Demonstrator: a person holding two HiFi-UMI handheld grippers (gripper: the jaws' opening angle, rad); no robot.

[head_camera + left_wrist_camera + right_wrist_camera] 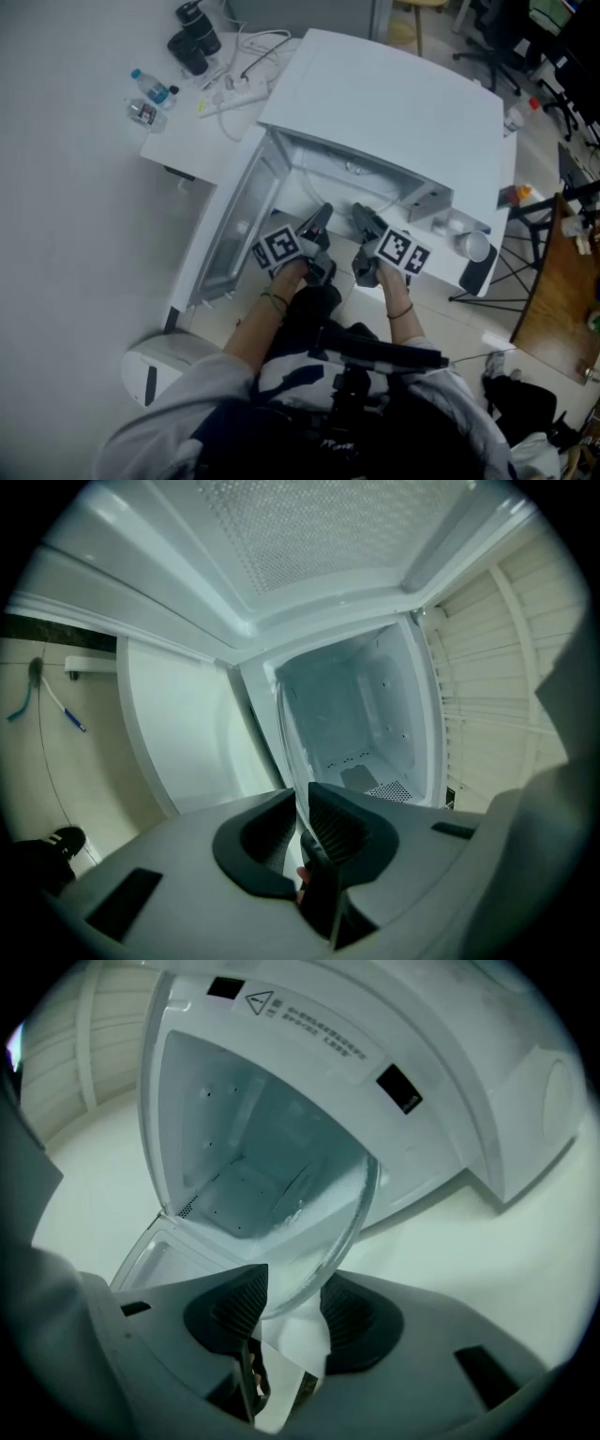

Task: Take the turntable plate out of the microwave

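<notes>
The white microwave (pixel 394 103) stands with its door (pixel 234 225) swung open to the left. Both grippers are at the mouth of the cavity. The clear glass turntable plate (pixel 281 1176) stands on edge outside the cavity. In the left gripper view it shows as a thin edge-on sheet (pixel 292 752). My left gripper (pixel 302 819) (pixel 323 220) is shut on its rim. My right gripper (pixel 292 1309) (pixel 361 217) has its jaws wide apart, with the plate's lower rim between the pads and a gap beside it. The cavity (pixel 361 724) behind the plate looks bare.
The microwave sits on a white table (pixel 183 141) with a power strip and cables (pixel 239 94), a water bottle (pixel 150 86) and black gear (pixel 192 42) at the far left. A white bin (pixel 159 366) stands on the floor at lower left. A wooden table (pixel 562 281) is at the right.
</notes>
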